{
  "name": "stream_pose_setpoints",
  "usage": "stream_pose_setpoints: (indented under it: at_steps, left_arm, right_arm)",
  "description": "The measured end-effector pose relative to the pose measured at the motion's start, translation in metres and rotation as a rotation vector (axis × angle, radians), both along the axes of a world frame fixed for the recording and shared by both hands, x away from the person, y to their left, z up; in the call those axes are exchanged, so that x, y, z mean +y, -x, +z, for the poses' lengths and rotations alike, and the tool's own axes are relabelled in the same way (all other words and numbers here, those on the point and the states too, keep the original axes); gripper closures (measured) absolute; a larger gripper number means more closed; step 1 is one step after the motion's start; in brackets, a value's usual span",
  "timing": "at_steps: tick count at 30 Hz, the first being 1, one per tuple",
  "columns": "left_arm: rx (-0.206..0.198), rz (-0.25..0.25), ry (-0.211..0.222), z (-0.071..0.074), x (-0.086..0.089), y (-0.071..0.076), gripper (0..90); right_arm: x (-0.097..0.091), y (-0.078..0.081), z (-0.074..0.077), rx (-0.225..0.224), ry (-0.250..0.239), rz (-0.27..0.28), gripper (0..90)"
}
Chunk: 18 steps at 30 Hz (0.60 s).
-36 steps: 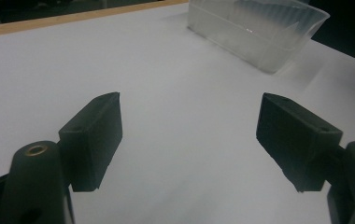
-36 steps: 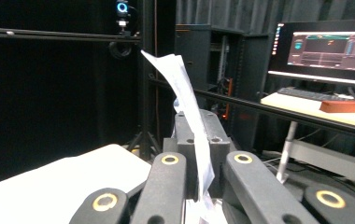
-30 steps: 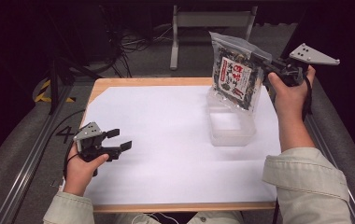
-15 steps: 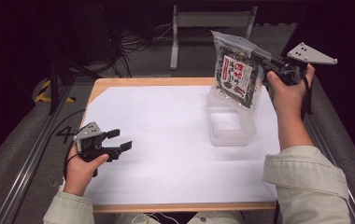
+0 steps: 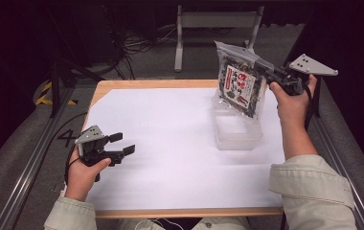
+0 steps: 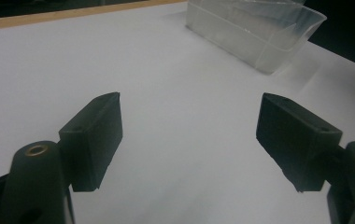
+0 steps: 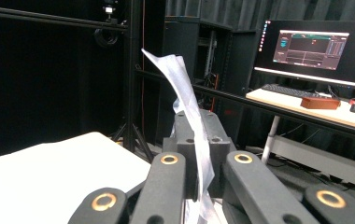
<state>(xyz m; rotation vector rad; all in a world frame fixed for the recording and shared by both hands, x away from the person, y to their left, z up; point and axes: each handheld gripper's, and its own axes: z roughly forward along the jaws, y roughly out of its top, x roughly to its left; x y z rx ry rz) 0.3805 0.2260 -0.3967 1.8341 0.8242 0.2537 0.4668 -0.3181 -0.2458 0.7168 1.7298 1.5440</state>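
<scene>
While the right gripper pinches a snack bag by its top edge, the bag hangs upright directly above the clear tub, the open, empty left gripper far off.

Both tongs were black with brass-ringed pivots, each topped by a grey three-cornered plate; the sleeves were pale beige.

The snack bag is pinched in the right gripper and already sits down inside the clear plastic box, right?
Not quite. The snack bag is pinched in the right gripper, but it hangs above the clear plastic box, not inside it. The high view shows this.
</scene>
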Motion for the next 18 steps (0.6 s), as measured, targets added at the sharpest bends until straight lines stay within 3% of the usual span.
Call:
stream_pose_setpoints:
  at_steps: [18]
  left_arm:
    - [0.011,0.01,0.015,-0.001,0.004,0.0,23.7]
  right_arm:
    - [-0.009,-0.001,-0.027,0.019,-0.044,0.0,87.4]
